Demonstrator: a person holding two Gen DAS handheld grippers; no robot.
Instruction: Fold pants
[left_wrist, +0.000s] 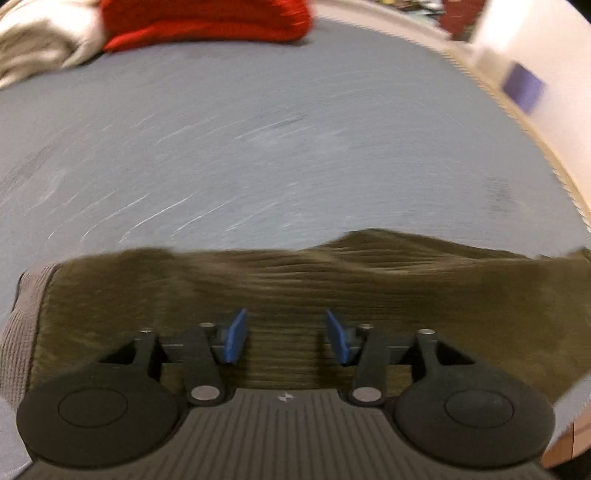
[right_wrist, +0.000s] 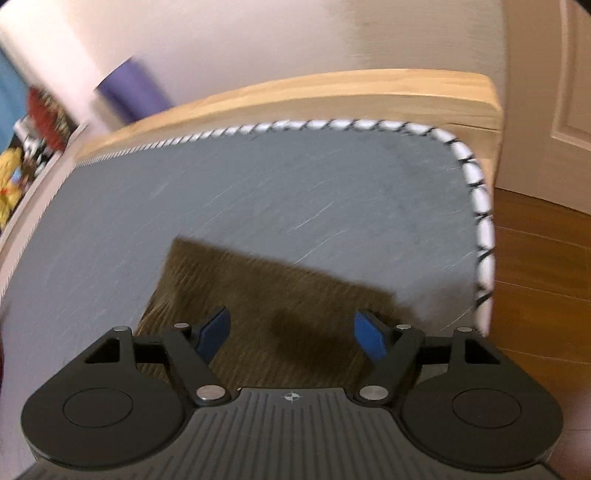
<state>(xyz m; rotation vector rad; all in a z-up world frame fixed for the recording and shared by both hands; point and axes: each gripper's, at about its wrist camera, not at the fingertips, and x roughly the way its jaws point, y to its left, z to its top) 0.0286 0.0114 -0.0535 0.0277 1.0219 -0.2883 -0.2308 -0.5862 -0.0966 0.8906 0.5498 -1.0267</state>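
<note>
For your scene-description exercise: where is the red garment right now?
In the left wrist view, the red garment lies at the top left, on the grey surface beside a beige cloth.

A grey-blue padded tabletop (left_wrist: 295, 147) with a black-and-white corded edge (right_wrist: 484, 221) sits on a pale wooden base (right_wrist: 332, 92). On it lie olive-brown corduroy pants (left_wrist: 332, 280), a red knit garment (left_wrist: 207, 22) and a beige cloth (left_wrist: 40, 44).

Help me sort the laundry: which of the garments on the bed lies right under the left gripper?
The olive-brown ribbed pants, spread directly beneath the open left gripper. The red knit garment and the cream one lie at the far edge of the grey mattress.
</note>
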